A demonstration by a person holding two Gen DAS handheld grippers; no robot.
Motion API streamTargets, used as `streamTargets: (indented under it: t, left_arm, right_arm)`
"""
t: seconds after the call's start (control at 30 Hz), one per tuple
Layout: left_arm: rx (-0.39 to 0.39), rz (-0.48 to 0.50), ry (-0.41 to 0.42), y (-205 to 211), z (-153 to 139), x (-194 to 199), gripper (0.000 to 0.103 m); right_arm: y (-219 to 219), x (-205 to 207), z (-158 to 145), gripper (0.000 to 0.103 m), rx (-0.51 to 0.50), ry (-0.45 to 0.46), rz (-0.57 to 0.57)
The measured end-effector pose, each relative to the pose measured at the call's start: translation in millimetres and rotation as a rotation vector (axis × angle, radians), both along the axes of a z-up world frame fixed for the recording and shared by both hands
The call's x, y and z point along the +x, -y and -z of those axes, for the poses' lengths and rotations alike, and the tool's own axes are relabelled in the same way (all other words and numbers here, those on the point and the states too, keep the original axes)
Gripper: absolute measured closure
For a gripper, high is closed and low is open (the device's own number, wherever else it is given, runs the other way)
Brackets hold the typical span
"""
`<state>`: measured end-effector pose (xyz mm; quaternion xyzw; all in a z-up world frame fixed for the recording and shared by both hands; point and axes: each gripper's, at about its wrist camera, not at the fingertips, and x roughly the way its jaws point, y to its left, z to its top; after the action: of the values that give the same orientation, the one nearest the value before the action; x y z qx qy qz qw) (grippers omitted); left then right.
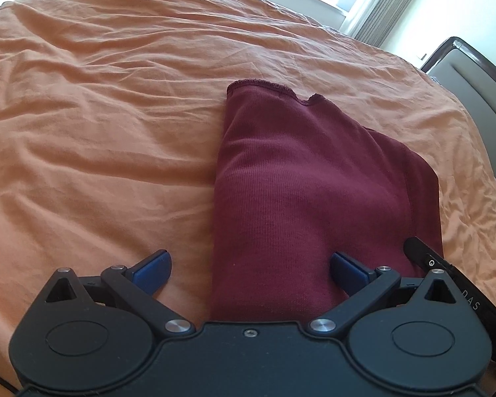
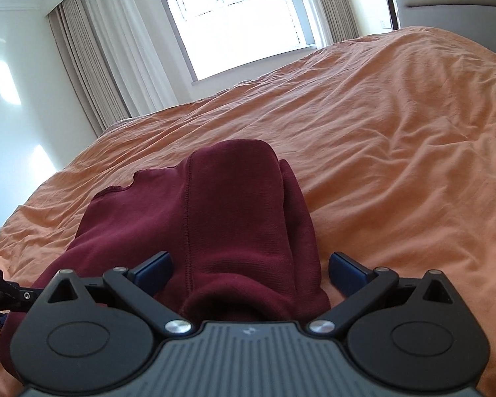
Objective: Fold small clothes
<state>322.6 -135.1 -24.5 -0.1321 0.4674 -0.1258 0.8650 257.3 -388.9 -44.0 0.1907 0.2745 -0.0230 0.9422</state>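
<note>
A: Okay, biggest first. Bed (image 1: 99,115) fills both views, orange sheet, wrinkled all over. Window (image 2: 241,23) with curtains (image 2: 99,59) behind it, headboard (image 1: 473,89) at the far right edge.

B: And the clothing?

A: Maroon garment (image 1: 297,182) lying on the sheet, folded into a long narrow strip, stitched hem at the far end. In the right wrist view it looks bunched, a seam running down it, near end rolled up just under the camera.

B: Left gripper (image 1: 251,269)?

A: Spread wide, nothing held. Left finger (image 1: 153,269) over bare sheet, the other over the cloth; the garment's left edge runs between them. Touching or hovering, can't tell.

B: Right gripper (image 2: 251,271)?

A: Also wide apart, holding nothing. Garment passes between its fingers (image 2: 155,271), right one over the sheet. The two grippers sit close, side by side at the garment's near end.
</note>
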Motion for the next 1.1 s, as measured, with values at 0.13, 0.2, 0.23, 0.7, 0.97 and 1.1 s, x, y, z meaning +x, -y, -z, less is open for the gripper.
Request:
streamTargets:
  t: [0.13,0.2,0.23,0.7,0.97,1.1]
  left_arm:
    - [-0.021,0.011,-0.014,-2.5,-0.1,3.0,0.001]
    - [-0.041,0.032,-0.016,-3.3,-1.1,4.3,0.007]
    - [-0.055,0.047,-0.019,-3.0,-1.8,5.5,0.011]
    - [-0.007,0.176,0.115,4.4,-48.8,3.3,0.071]
    - [0.168,0.184,0.345,-14.2,-101.7,-4.4,0.072]
    - [0.224,0.108,0.421,-43.0,-110.8,-11.0,0.072]
  right_arm:
    - [-3.8,1.4,0.3,0.012,0.009,0.005,-0.036]
    - [-2.8,1.6,-0.8,0.024,0.027,0.014,-0.053]
    - [-2.0,1.2,-1.3,0.028,0.045,0.021,-0.063]
    - [-32.1,-9.8,-49.2,0.081,-0.068,0.206,-0.082]
    - [-98.6,18.7,-82.6,0.082,-0.205,0.343,-0.183]
    - [-139.9,37.3,-84.0,0.082,-0.251,0.385,-0.235]
